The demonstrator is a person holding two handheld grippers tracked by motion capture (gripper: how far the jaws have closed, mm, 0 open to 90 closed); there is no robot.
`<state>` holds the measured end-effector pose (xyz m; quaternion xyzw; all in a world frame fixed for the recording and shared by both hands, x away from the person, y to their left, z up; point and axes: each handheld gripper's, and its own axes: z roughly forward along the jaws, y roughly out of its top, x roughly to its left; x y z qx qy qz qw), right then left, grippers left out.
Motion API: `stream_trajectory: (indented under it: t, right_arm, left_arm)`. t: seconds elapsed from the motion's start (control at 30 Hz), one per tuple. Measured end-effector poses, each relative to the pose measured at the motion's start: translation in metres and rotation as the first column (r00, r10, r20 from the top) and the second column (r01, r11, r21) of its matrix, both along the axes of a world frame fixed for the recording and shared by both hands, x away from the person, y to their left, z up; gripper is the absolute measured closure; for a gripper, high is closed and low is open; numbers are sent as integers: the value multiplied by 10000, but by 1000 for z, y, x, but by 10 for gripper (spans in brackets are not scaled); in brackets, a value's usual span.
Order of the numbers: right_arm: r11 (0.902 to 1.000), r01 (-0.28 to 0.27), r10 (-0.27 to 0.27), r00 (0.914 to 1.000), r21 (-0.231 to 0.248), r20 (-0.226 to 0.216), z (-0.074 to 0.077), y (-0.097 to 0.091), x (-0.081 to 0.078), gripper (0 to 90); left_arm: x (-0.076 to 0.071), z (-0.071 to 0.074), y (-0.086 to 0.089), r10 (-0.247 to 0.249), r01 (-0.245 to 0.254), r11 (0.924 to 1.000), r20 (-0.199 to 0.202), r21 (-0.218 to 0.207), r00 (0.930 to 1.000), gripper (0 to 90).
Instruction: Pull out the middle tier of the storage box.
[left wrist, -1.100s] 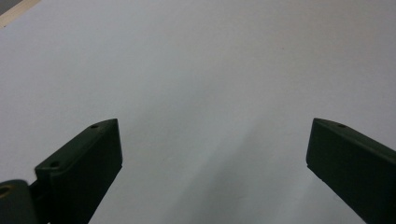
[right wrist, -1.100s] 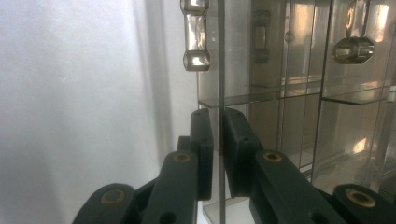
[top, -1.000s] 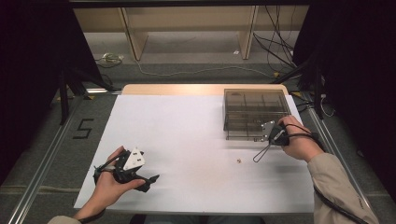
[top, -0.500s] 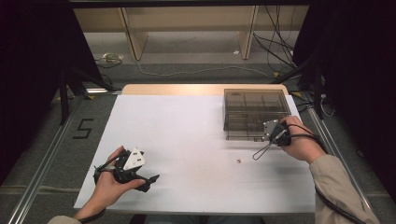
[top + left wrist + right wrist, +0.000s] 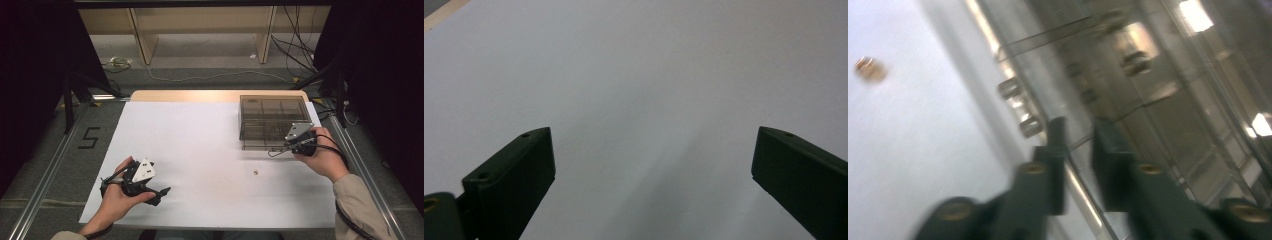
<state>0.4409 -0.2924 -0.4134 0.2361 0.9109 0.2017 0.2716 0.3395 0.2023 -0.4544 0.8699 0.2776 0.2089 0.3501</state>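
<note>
A smoky clear compartment box (image 5: 272, 120) with its lid down stands at the table's far right. My right gripper (image 5: 280, 149) is at its front edge. In the right gripper view, which is blurred, the gripper (image 5: 1079, 145) has just been closing. Its jaws now stand close together with the thin front lip of the box (image 5: 1148, 100) between them, beside two small latches (image 5: 1020, 107). A tiny brass part (image 5: 255, 172) (image 5: 869, 69) lies loose on the white table in front of the box. My left gripper (image 5: 150, 192) (image 5: 654, 165) rests open at the near left, with nothing between its jaws.
White paper (image 5: 200, 140) covers the table, with a strip of bare wood (image 5: 190, 95) along the far edge. Metal rails (image 5: 45, 170) run along both sides. Cables (image 5: 210, 76) lie on the floor beyond.
My right gripper has edged a little farther up against the box's front. The left hand and gripper have stayed where they were.
</note>
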Motion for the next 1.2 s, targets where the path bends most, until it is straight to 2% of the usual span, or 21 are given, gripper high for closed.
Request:
stream_trajectory:
  t: [0.07, 0.17, 0.27, 0.33, 0.5, 0.63, 0.77, 0.97, 1.07, 1.2]
  right_arm:
    - [9991, 353, -355, 9993, 238, 85, -2, -2, -1, 900]
    - [9963, 697, -711, 9971, 504, 254, -7, -2, -2, 900]
    - [9891, 1141, -1191, 9917, 935, 486, -9, -3, -2, 900]
    - [9868, 1225, -1272, 9911, 1061, 389, -10, -3, -2, 900]
    - [9841, 1313, -1391, 9885, 1197, 594, -10, -2, -4, 900]
    - [9688, 1788, -1942, 9779, 1719, 778, -11, -3, -2, 900]
    - [9573, 2281, -2477, 9640, 1778, 970, -15, -2, 3, 900]
    - [9482, 2632, -2848, 9524, 1780, 1090, -17, 0, 15, 900]
    - [9407, 2806, -3060, 9445, 1907, 1195, -17, 1, 17, 900]
    - [9366, 2871, -3163, 9395, 2010, 1317, -16, 2, 18, 900]
  left_arm:
    - [0, 0, 0, -2, 2, 10000, -2, 11, 10000, 37]
    - [0, 0, 0, 0, 0, 10000, -3, 4, 10000, 38]
    - [0, 0, 0, 12, -12, 10000, -9, -3, 10000, 38]
    - [0, 0, 0, 3, -3, 10000, 3, -2, 10000, 38]
    - [0, 0, 0, 5, -5, 10000, -15, 17, 10000, 39]
    - [0, 0, 0, -4, 4, 10000, 6, -3, 10000, 39]
    - [0, 0, 0, 13, -13, 10000, -16, -19, 10000, 39]
    - [0, -1, 0, 34, -34, 10000, -41, -91, 10000, 39]
    - [0, 0, 0, 24, -24, 10000, -47, -73, 10000, 39]
    - [0, 0, 0, -6, 6, 10000, -25, -30, 10000, 40]
